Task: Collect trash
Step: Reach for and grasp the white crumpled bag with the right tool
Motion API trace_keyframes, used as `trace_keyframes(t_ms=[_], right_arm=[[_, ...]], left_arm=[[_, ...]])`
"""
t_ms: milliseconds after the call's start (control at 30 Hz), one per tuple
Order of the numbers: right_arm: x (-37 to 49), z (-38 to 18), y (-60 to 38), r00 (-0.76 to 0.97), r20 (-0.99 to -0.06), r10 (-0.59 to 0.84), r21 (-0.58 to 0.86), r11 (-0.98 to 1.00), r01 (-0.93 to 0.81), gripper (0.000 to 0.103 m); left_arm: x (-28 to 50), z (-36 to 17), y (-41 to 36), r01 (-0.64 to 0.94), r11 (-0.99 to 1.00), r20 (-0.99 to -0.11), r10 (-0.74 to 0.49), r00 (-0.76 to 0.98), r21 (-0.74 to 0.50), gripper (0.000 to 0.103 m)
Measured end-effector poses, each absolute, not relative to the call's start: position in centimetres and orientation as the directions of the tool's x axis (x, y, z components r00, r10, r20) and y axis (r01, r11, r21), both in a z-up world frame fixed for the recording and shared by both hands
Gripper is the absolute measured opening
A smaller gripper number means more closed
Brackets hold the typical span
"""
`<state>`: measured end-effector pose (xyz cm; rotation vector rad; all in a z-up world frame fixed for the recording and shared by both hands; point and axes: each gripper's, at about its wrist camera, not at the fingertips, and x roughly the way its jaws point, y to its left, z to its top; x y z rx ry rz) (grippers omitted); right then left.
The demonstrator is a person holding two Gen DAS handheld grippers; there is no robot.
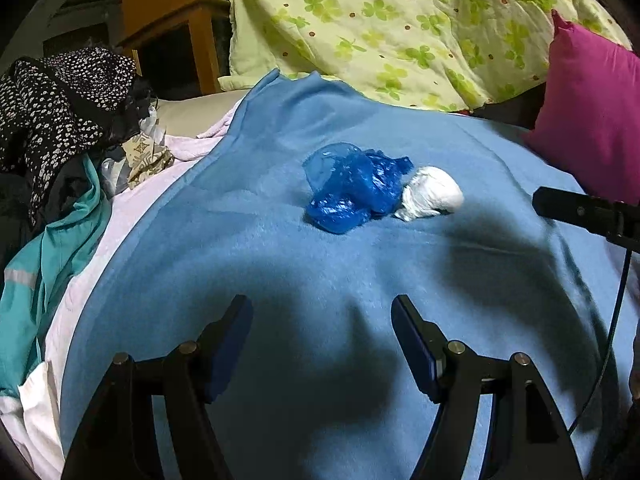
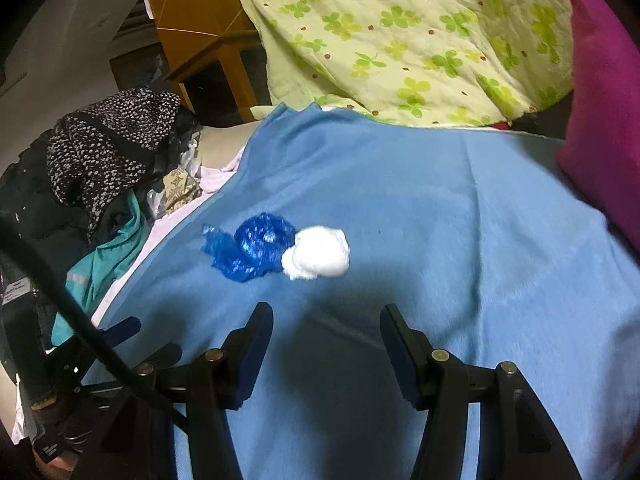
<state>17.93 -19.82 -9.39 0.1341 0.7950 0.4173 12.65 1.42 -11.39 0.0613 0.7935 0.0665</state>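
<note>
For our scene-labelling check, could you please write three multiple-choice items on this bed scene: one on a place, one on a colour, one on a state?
1. Where does the white paper wad lie?
A. on the pink pillow
B. on the blue blanket, touching the crumpled blue plastic bag
C. on the pile of clothes

2. What colour is the pillow at the right edge?
A. magenta
B. orange
C. grey

3. How do the two grippers stand?
A. both shut on trash
B. one holds the bag
C. both open and empty

Key: 1 B, as both wrist views show the wad against the bag on the blanket. 2 A, plainly magenta in both views. 3 C, as the left gripper and the right gripper show only blanket between their fingers.
</note>
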Motion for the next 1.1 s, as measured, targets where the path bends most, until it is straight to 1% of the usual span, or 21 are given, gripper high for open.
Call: trace_keyframes(t_ms=[333, 633, 700, 767, 967, 1100], right_arm=[[22.6, -10.9, -18.8, 0.619, -0.668, 0.413, 0.264, 0.909, -0.321, 0.060], [25.1, -11.8, -16.9, 0.589, -0.664, 0.461, 0.278, 0.883, -0.378, 0.060], [25.5, -11.9, -16.3, 0.578, -0.663, 0.476, 0.283, 0.874, -0.395, 0.060], [26.1, -12.2, -15.7, 0.566, -0.667, 0.486, 0.283, 0.867, -0.411, 0.064], [27.7, -13.5, -14.2, 0.570, -0.689, 0.449, 0.238, 0.882, -0.406, 0.065], [28.8, -14.7, -14.1, 0.563, -0.702, 0.436, 0.246, 0.890, -0.383, 0.065]], left_arm=[[16.6, -11.7, 2.2, -0.064, 0.989, -0.691, 0.140, 0.709, 0.134, 0.073], [19.3, -11.9, 2.7, -0.099, 0.981, -0.675, 0.189, 0.713, 0.169, 0.073], [19.7, -12.0, 2.7, -0.105, 0.979, -0.672, 0.197, 0.713, 0.175, 0.073], [20.1, -12.1, 2.7, -0.108, 0.978, -0.671, 0.201, 0.713, 0.178, 0.073], [20.7, -12.1, 3.4, -0.136, 0.976, -0.670, 0.216, 0.710, 0.170, 0.073], [20.9, -12.2, 3.6, -0.144, 0.976, -0.675, 0.218, 0.705, 0.164, 0.073]])
